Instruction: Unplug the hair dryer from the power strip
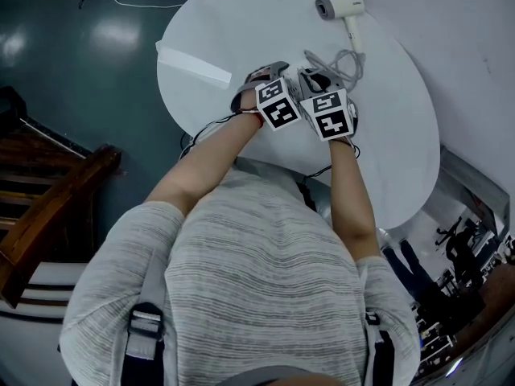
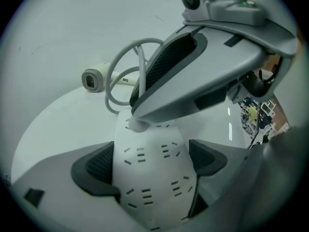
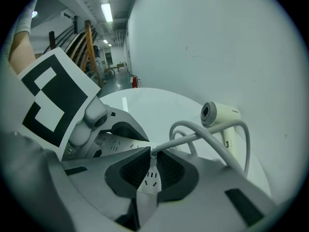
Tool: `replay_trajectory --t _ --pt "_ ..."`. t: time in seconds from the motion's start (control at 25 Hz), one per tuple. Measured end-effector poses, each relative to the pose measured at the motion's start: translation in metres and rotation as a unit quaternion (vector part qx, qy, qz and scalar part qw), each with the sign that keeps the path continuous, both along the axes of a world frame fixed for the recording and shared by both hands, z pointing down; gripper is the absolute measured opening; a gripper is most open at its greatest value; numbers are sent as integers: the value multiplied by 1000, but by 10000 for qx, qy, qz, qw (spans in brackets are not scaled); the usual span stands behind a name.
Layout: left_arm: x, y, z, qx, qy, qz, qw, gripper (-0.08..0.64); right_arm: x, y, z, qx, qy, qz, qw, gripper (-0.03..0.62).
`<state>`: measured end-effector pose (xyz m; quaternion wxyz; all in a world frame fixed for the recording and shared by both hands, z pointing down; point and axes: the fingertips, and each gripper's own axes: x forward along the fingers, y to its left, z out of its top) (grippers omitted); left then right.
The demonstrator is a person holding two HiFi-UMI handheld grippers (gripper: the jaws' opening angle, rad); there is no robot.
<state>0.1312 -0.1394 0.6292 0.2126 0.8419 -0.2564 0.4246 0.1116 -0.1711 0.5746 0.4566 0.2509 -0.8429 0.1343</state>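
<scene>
The white hair dryer lies at the far side of the round white table, and its grey cord loops back toward me. In the left gripper view, my left gripper is shut on the white power strip, with a pad on each side. The dryer's plug sits in the strip's far end. My right gripper is shut on that plug, where the cord comes out. In the head view, both grippers sit side by side and hide the strip.
A flat white strip lies on the table's left part. A dark cable hangs over the near edge. To the left of the table are a green floor and wooden furniture.
</scene>
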Motion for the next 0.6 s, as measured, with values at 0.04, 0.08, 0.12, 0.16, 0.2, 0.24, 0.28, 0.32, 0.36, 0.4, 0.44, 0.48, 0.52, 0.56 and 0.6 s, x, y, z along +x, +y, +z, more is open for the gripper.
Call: replay_trajectory --t 0.04,0.08,0.12,0.16,0.2,0.24,0.28,0.32,0.36,0.4,0.44,0.48,0.52,0.56,0.6 --pt "0 -1 0 0 -6 -7 10000 466 0 -1 0 -3 4 10 10000 54" --pt "0 -2 0 0 -12 -15 10000 466 1 -1 -1 -1 11 17 10000 54" --pt "0 -2 0 -3 -19 -20 10000 466 1 -2 -1 -7 15 29 10000 52" --pt "0 -2 0 -8 -25 -22 10000 466 0 -2 -2 -22 14 46 10000 52" --pt "0 -2 0 -12 -28 -22 10000 466 0 -2 -2 -40 14 58 10000 52" --pt "0 -2 0 -12 -25 -22 10000 466 0 -2 -3 -57 19 61 10000 52" --pt "0 -3 0 -10 -19 -24 10000 466 1 -2 -3 -70 29 56 10000 52" --pt "0 -3 -1 -9 -12 -29 10000 466 1 -2 -4 -81 43 43 9999 51" --pt "0 -3 -1 -11 -5 -33 10000 466 1 -1 -4 -89 57 27 9999 51" --pt "0 -3 -1 -16 1 -34 10000 466 1 -1 -5 -94 66 14 9999 51" --pt "0 -3 -1 -23 5 -32 10000 466 1 -1 -5 -95 67 7 9999 51" --pt "0 -3 -2 -33 9 -27 10000 466 2 0 -5 -92 59 7 9999 51" --pt "0 -2 -2 -43 13 -22 10000 466 2 0 -6 -81 49 7 10000 51" --pt "0 -2 -2 -53 18 -15 10000 466 3 0 -6 -65 41 4 10000 51" --pt "0 -2 -2 -62 22 -5 10000 466 3 -1 -6 -54 39 1 10000 51"
